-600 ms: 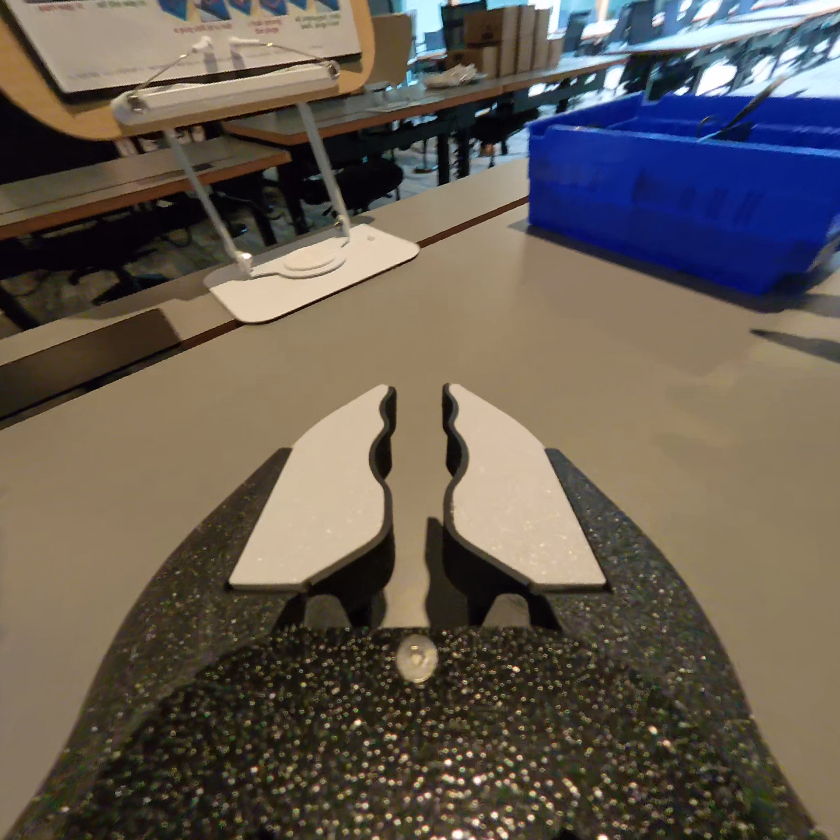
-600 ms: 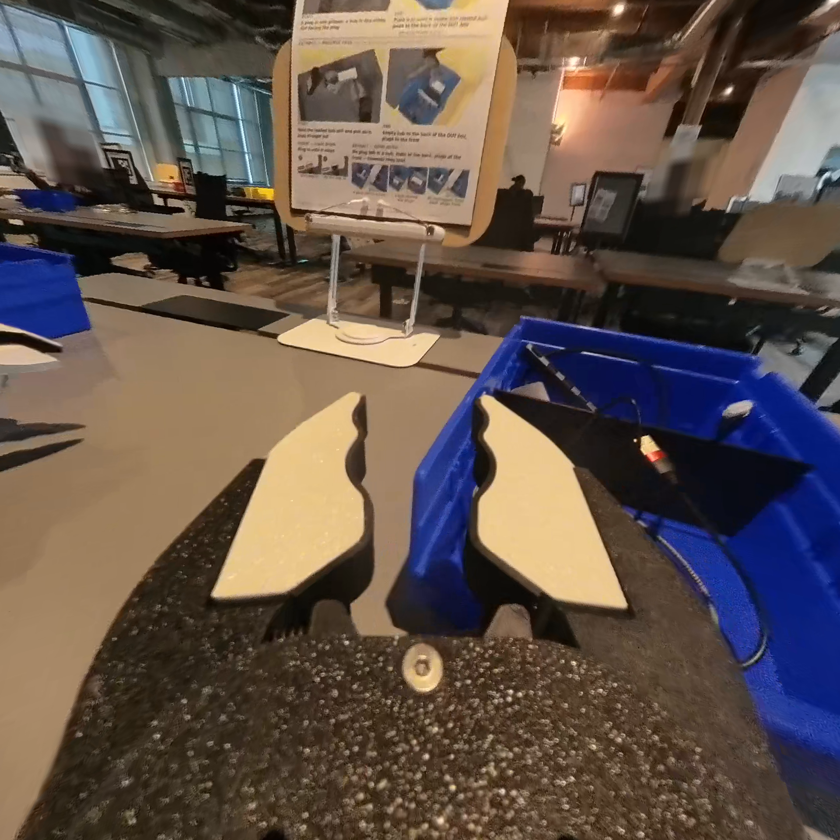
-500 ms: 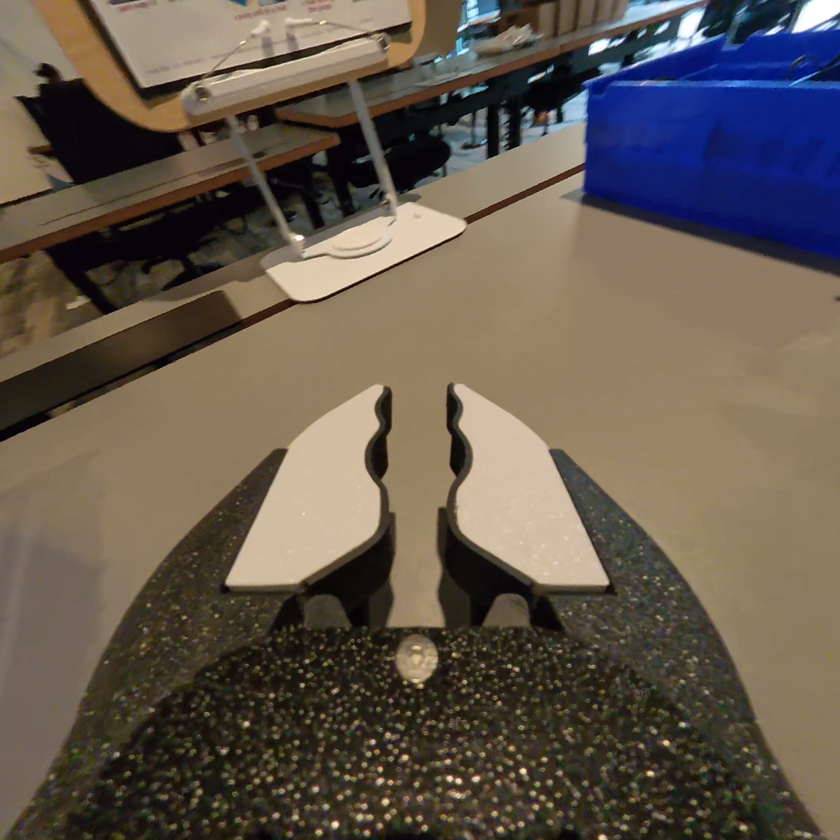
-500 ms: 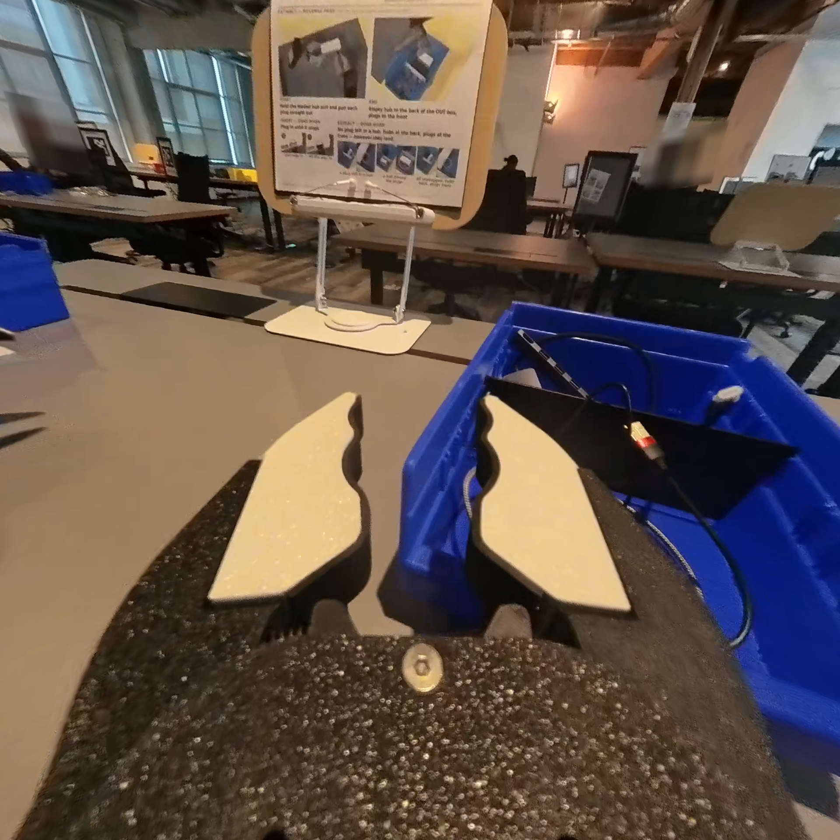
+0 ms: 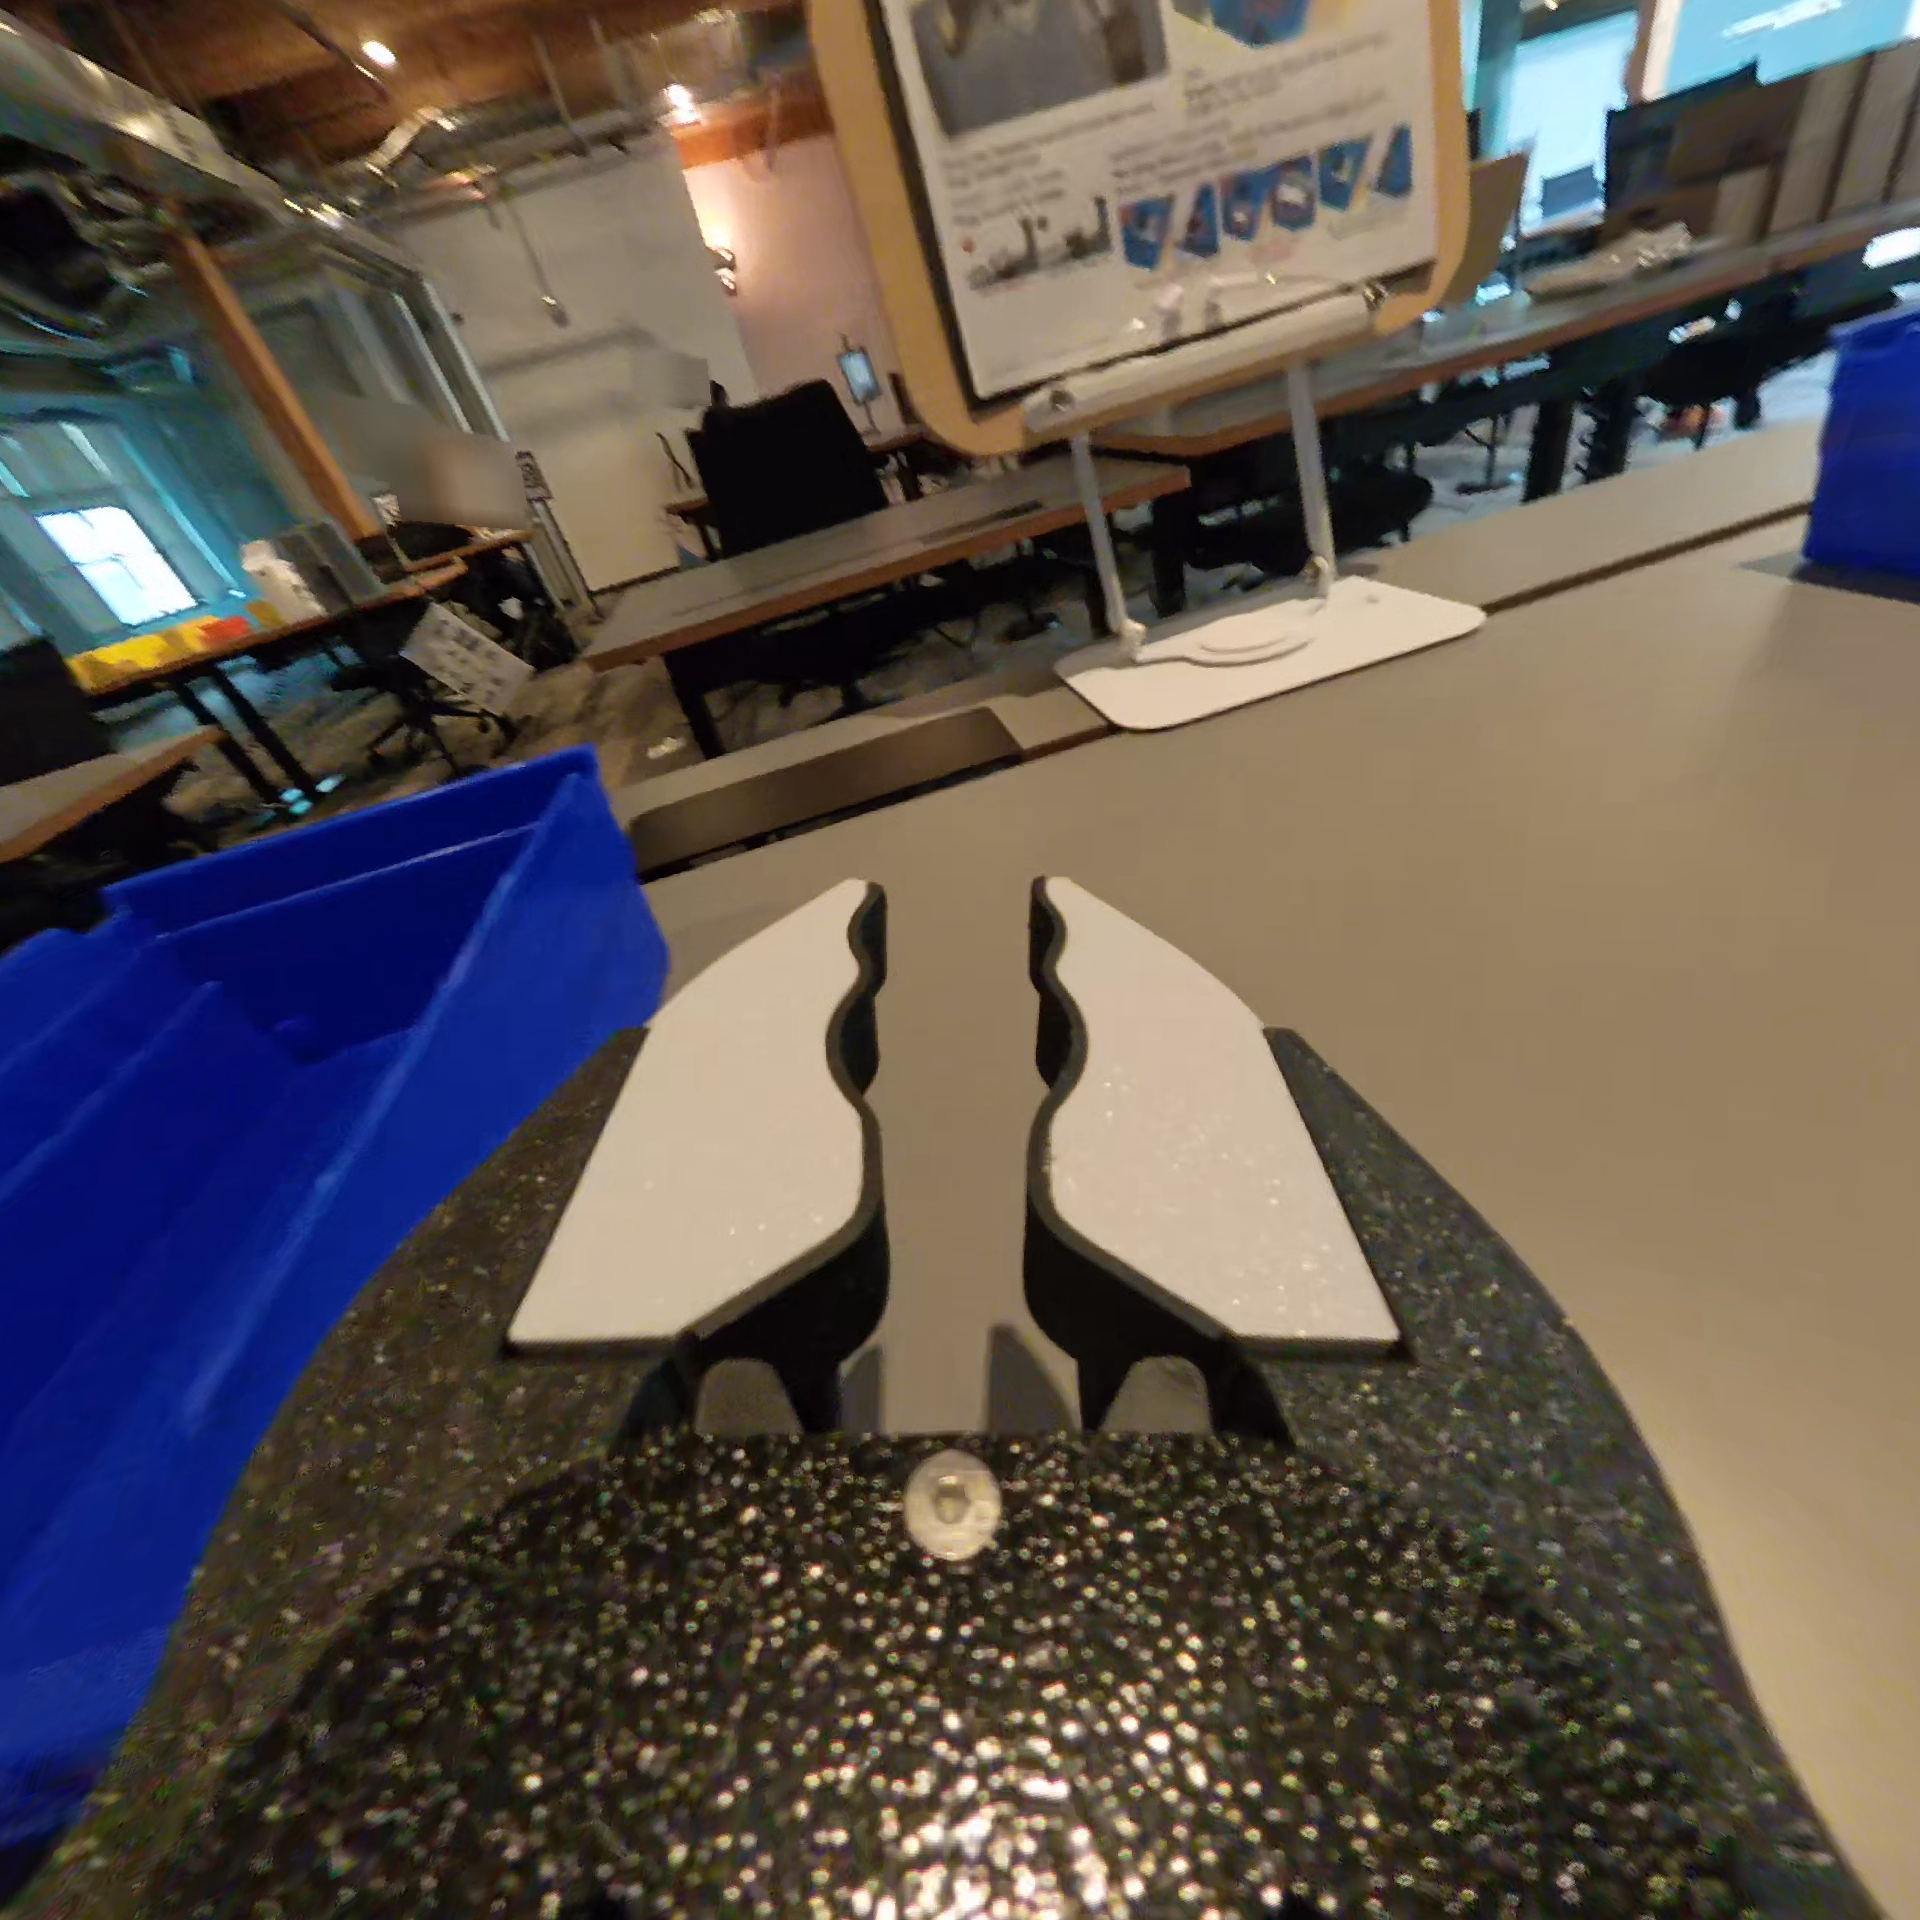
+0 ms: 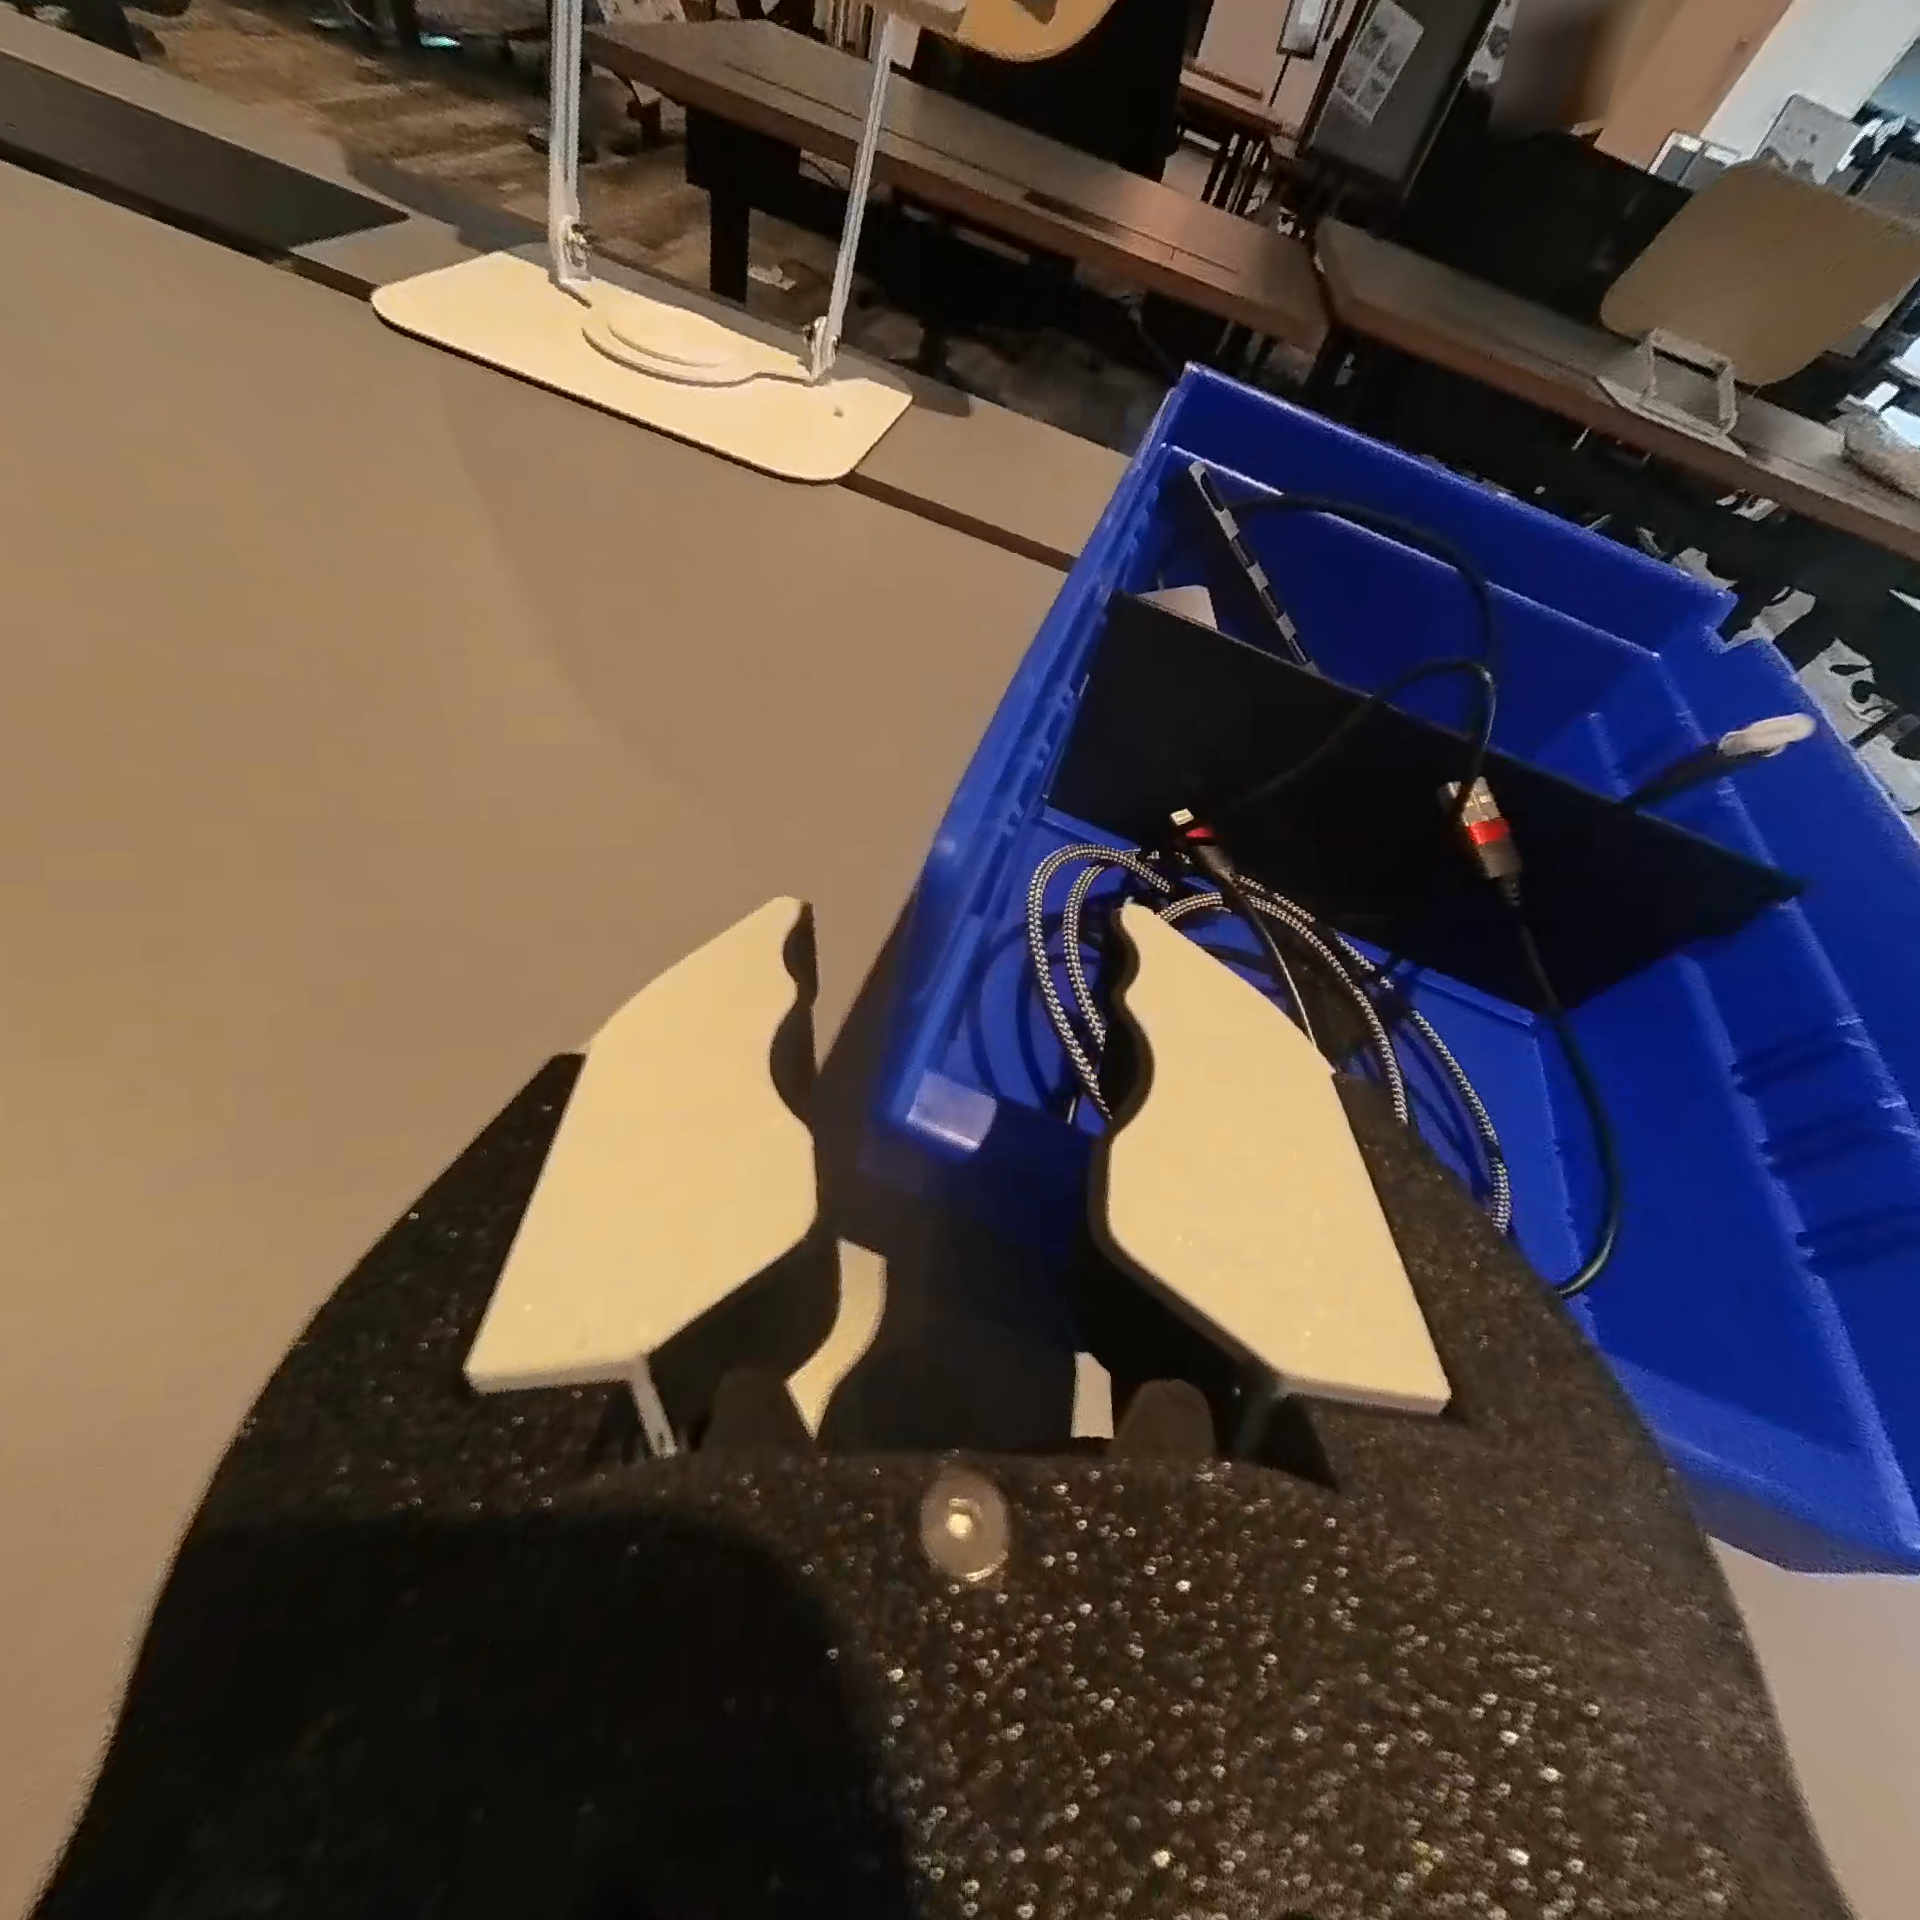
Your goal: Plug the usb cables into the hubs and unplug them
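1. With its two pale flat fingers parted and nothing between them, the left gripper [image 5: 956,904] hangs released over the bare grey matte tabletop [image 5: 1455,935].
2. Just to its left stands an open blue plastic bin [image 5: 260,1039]; what it holds cannot be seen from the left wrist view.
3. Well ahead and to its right, a white flat-based wire stand [image 5: 1268,655] carries a tan board with a printed sheet [image 5: 1143,187].
4. Right gripper [image 6: 966,914]: fingers spread wide, gripping nothing, tips poised over the near left corner of a second blue plastic bin [image 6: 1766,1195].
5. Just beyond and under its right fingertip, braided black-and-white USB cables [image 6: 1060,935] lie coiled on that bin's floor.
6. Farther ahead, a thin black cable with a red-collared plug [image 6: 1481,821] drapes over a black divider panel [image 6: 1299,790] standing across the bin.
7. Behind the divider, a silver-tipped cable end [image 6: 1761,736] rises near the bin's far right wall.
8. Hubs: cannot tell.
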